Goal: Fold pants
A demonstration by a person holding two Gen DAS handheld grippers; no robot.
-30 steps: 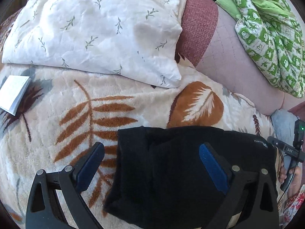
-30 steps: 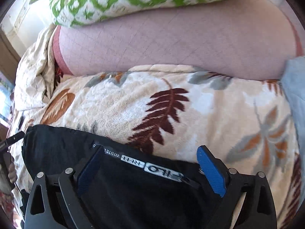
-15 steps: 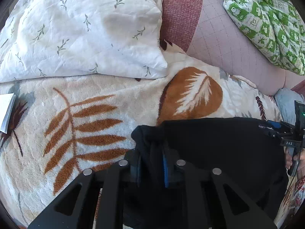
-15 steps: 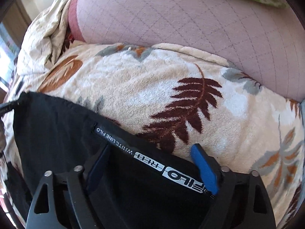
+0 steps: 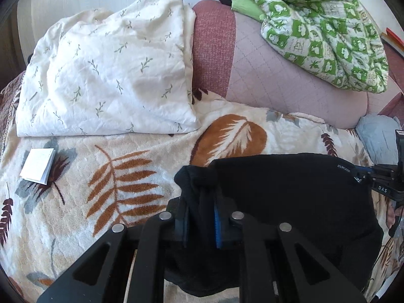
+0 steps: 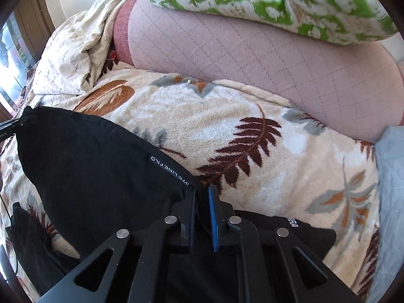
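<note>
Black pants (image 5: 290,192) lie on a cream leaf-patterned blanket (image 5: 106,181). My left gripper (image 5: 200,209) is shut on a bunched corner of the pants and holds it a little above the blanket. My right gripper (image 6: 202,202) is shut on the waistband edge of the pants (image 6: 101,166), beside a printed white label (image 6: 166,166). The fabric hangs taut between the two grippers. The right gripper also shows at the right edge of the left wrist view (image 5: 388,184).
A white leaf-print pillow (image 5: 108,75) lies at the back left. A small white booklet (image 5: 38,165) lies on the blanket at left. A pink sofa back (image 5: 277,80) carries a green patterned quilt (image 5: 323,30). A grey-blue cloth (image 6: 391,176) sits at right.
Both grippers were open over the pants a second ago. The left closed on the corner first, then the right closed on the waistband. The pants edge has lifted off the blanket.
</note>
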